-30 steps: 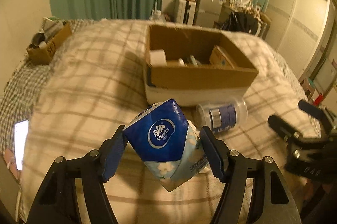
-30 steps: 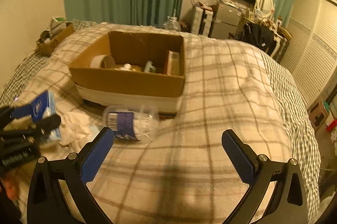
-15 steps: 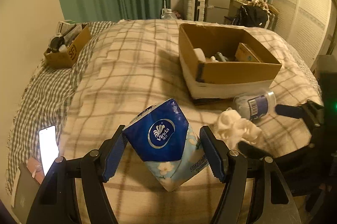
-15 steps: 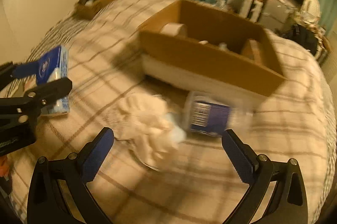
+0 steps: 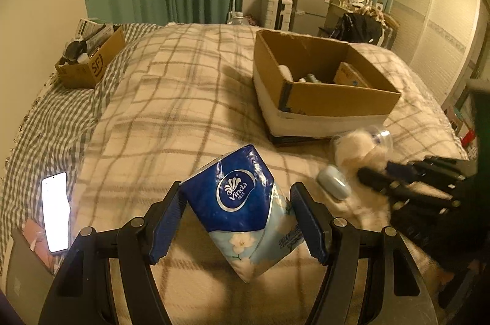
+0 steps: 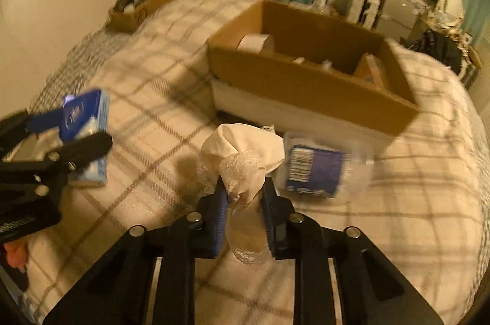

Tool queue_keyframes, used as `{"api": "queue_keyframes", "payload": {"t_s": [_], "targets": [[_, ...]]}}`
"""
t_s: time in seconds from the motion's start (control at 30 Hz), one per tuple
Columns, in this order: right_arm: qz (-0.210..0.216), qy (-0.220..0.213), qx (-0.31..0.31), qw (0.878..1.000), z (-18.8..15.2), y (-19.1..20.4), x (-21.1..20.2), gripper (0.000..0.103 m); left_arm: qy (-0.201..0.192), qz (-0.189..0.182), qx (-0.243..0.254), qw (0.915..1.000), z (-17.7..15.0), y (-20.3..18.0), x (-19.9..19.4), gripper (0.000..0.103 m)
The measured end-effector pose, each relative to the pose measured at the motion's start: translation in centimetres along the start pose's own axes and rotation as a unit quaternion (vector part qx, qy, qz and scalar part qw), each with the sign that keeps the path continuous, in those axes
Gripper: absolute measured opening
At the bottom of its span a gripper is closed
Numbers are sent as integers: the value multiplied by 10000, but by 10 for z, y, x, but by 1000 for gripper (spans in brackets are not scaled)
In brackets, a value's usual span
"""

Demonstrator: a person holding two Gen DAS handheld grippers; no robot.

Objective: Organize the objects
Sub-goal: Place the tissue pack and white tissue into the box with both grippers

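Two grippers loaded: left gripper (image 5: 237,221) pinches the tissue pack (image 5: 242,211); right gripper (image 6: 245,214), spread a second ago, now clamps the cloth (image 6: 245,153). Box (image 6: 306,80) at twelve o'clock, open blanket (image 5: 171,110) at ten.

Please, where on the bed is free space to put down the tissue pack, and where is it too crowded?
Free: the wide plaid blanket between the small box and the big cardboard box, and the strip between the phone and the tissue pack. Crowded: in front of the big box, where the white cloth, clear container and small case lie.
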State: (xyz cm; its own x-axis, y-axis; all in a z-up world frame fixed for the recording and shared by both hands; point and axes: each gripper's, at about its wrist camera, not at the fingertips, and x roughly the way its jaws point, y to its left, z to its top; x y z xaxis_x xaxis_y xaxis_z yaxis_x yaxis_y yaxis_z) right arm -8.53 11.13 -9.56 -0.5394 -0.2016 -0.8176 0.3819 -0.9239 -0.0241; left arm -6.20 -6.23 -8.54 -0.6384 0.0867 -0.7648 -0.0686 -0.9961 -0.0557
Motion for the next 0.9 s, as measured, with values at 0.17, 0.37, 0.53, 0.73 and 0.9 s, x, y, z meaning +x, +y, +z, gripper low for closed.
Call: {"api": "queue_keyframes", "payload": {"t_s": [0.17, 0.37, 0.53, 0.73, 0.9], "targets": [[-126, -334, 21, 9994, -6, -5, -38, 17, -66, -307, 120, 9994, -3, -18, -15, 71], [-297, -744, -80, 9967, -10, -11, -89, 16, -386, -723, 313, 9961, 8, -37, -49, 71], [-137, -1175, -174, 9928, 5, -19, -138, 16, -639, -846, 478, 9932, 33, -52, -75, 71], [-167, -1693, -396, 9846, 53, -32, -181, 16, -961, -774, 655, 9902, 89, -61, -90, 71], [-314, -1829, -427, 9817, 111, -49, -180, 16, -1049, -792, 447, 9903, 149, -62, -75, 72]]}}
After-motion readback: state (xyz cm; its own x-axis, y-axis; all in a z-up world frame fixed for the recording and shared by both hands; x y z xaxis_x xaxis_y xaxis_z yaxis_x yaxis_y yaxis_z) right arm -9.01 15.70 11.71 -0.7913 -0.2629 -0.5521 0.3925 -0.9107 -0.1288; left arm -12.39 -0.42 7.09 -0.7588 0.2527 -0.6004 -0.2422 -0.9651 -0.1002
